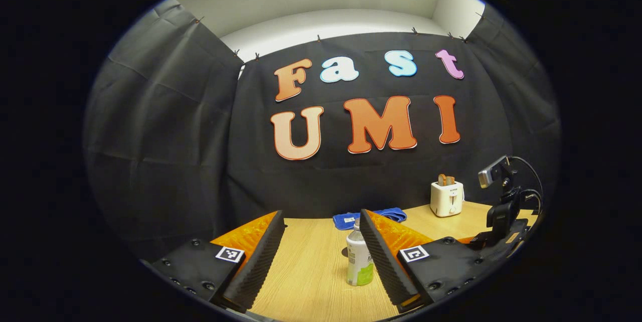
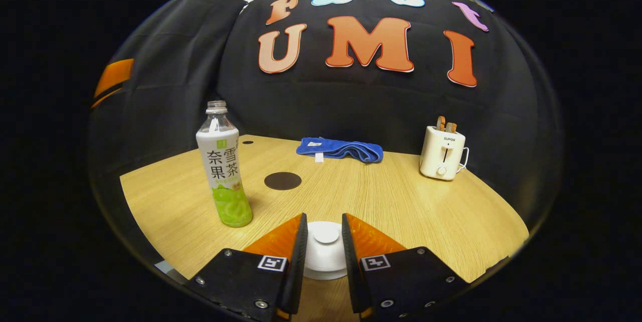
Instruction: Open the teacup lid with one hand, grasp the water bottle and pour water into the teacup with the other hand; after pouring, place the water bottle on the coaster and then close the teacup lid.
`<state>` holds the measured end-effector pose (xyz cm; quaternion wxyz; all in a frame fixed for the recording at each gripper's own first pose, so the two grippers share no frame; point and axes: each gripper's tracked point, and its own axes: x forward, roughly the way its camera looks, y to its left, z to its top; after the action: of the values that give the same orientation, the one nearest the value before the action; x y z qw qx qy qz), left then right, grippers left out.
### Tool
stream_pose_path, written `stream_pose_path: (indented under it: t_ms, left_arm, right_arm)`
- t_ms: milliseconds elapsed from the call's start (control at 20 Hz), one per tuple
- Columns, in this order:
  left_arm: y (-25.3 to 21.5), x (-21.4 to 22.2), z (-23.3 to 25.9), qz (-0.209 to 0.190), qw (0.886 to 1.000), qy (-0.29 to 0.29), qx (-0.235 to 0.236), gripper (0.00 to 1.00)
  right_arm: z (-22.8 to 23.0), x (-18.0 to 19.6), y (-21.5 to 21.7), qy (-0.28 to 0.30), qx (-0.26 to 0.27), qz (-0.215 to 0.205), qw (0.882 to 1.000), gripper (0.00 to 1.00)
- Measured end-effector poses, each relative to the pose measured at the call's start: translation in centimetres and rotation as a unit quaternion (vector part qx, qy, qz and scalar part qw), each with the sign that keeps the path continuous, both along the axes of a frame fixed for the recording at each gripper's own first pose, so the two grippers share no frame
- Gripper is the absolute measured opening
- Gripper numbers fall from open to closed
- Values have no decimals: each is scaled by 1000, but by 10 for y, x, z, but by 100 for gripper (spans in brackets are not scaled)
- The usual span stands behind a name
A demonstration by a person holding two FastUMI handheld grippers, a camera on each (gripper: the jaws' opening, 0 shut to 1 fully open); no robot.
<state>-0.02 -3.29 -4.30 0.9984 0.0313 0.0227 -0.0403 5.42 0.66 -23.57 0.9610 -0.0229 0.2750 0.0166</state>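
Observation:
A water bottle (image 2: 224,171) with a white and green label stands upright, uncapped, on the wooden table (image 2: 401,201). A round dark coaster (image 2: 283,180) lies just right of it. In the right gripper view my right gripper (image 2: 324,217) sits low over the white teacup, its fingers pressed against both sides of the lid (image 2: 326,242); the cup below is mostly hidden. In the left gripper view my left gripper (image 1: 321,212) is wide open and holds nothing. The bottle (image 1: 358,262) stands just inside its right finger, partly hidden by it, with the coaster (image 1: 345,252) behind.
A folded blue towel (image 2: 341,149) lies at the back of the table and a white toaster (image 2: 442,152) stands at the back right. In the left gripper view the toaster (image 1: 446,197) is far right, with the other gripper's body (image 1: 501,216) beside it.

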Motion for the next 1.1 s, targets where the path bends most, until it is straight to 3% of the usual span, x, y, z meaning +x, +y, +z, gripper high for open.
stream_pose_path:
  t_ms: [300, 500, 650, 1100]
  left_arm:
    - [-3, 2, -7, -2, 1000, 7, 3, 96]
    - [-4, 3, -10, -3, 1000, 10, 3, 97]
    - [-3, 3, -15, -3, 1000, 15, 1, 97]
    - [-37, 11, -50, -64, 997, 45, -15, 97]
  right_arm:
    - [-10, 2, 2, 12, -10, 4, 1000, 40]
    - [-9, 3, 1, 11, -12, 1, 1000, 27]
    - [-8, 3, 2, 11, 0, -2, 1000, 23]
    - [22, 0, 2, -23, 29, -5, 999, 21]
